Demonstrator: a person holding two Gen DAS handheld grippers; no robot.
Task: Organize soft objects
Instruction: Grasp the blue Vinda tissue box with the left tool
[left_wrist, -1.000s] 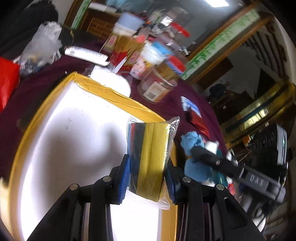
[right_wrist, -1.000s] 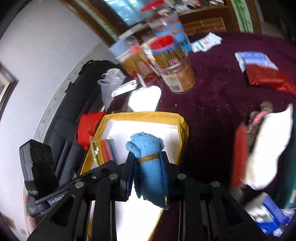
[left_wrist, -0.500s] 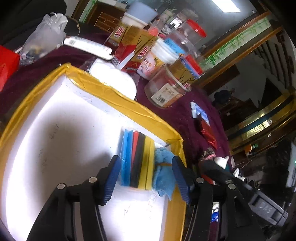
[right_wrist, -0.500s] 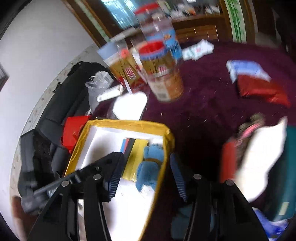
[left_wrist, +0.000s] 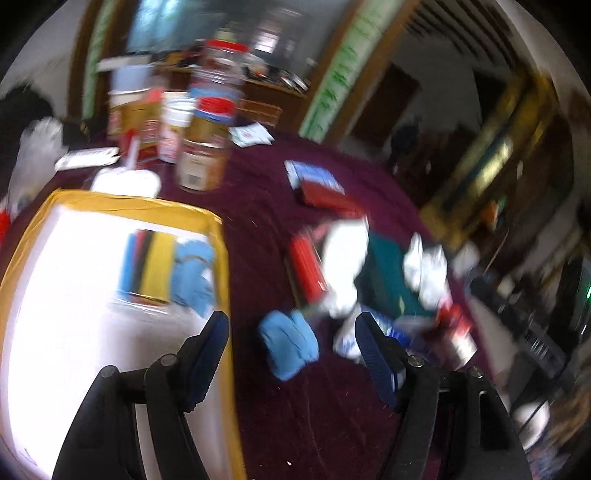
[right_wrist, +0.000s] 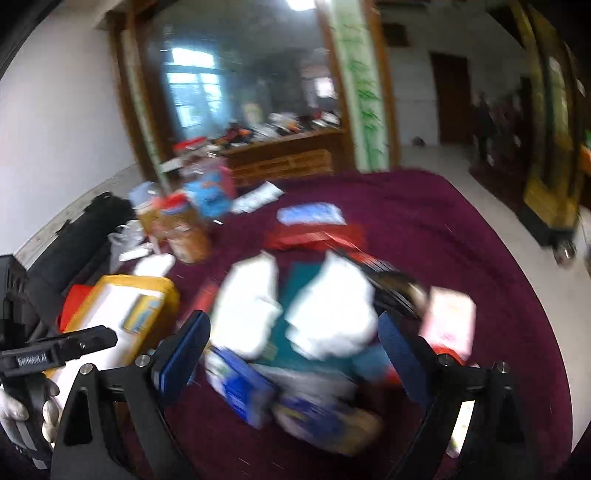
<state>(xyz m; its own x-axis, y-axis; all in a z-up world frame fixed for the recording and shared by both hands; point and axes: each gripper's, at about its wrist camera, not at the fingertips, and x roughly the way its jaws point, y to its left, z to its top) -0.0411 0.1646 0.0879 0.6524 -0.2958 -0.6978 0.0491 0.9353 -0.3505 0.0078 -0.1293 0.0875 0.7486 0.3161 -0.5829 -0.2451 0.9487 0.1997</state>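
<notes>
A white box with a yellow taped rim (left_wrist: 218, 258) holds a pack of coloured sponges (left_wrist: 149, 267) and a blue cloth (left_wrist: 194, 275) side by side; the box also shows in the right wrist view (right_wrist: 162, 291). My left gripper (left_wrist: 291, 354) is open and empty above a second blue cloth (left_wrist: 290, 345) on the maroon tablecloth. My right gripper (right_wrist: 293, 345) is open and empty above a blurred pile of white soft packs (right_wrist: 328, 314) and blue packets (right_wrist: 240, 387).
Jars and boxes (left_wrist: 201, 147) stand behind the white box. Red and blue packets (left_wrist: 317, 186) lie mid-table. White packs and a green item (left_wrist: 388, 273) lie right of the blue cloth. The left gripper's handle (right_wrist: 55, 354) shows in the right wrist view.
Both grippers let go of the sponge pack and the blue cloth in the box, opened, and swung right over the loose pile on the tablecloth.
</notes>
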